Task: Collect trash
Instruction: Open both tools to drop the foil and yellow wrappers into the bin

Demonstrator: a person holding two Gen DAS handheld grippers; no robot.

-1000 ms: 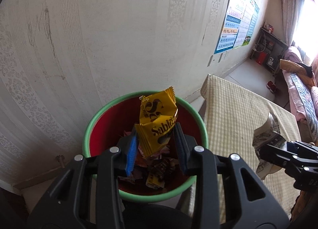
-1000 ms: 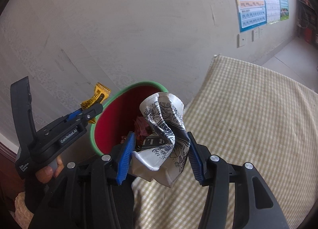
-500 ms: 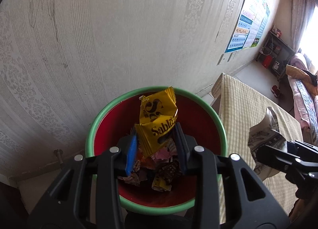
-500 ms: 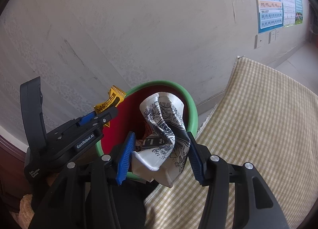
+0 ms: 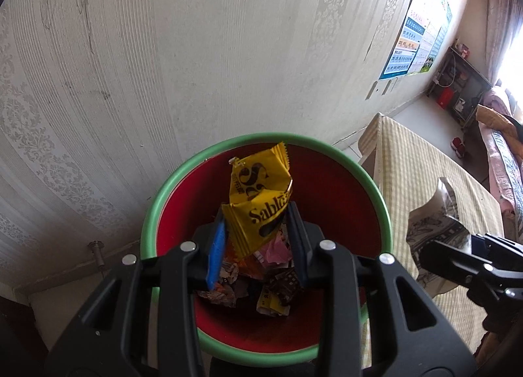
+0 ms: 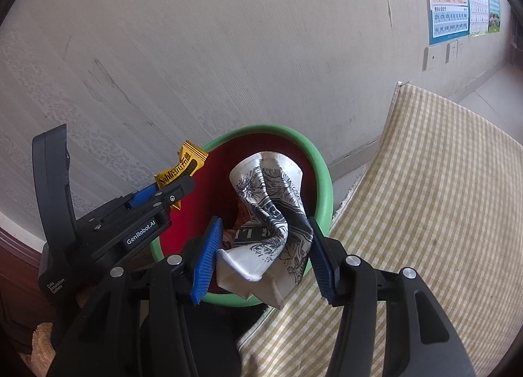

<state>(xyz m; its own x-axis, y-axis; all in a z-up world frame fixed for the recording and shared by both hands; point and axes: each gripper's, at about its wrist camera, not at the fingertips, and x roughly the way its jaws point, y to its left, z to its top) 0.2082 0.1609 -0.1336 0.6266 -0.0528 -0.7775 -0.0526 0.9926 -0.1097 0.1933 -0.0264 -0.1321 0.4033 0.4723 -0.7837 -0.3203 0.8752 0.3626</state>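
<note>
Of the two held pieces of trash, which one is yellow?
The Sablé wrapper in the left gripper; the right gripper holds a crumpled white-and-black paper cup.

Daylight is pouring in from the bright curtained window (image 5: pixel 510 47) on my far right, blowing out that corner. My fisheye lenses are bending the pale patterned wallpapered wall (image 5: pixel 163 50), and black vignetting is ringing both views.
</note>
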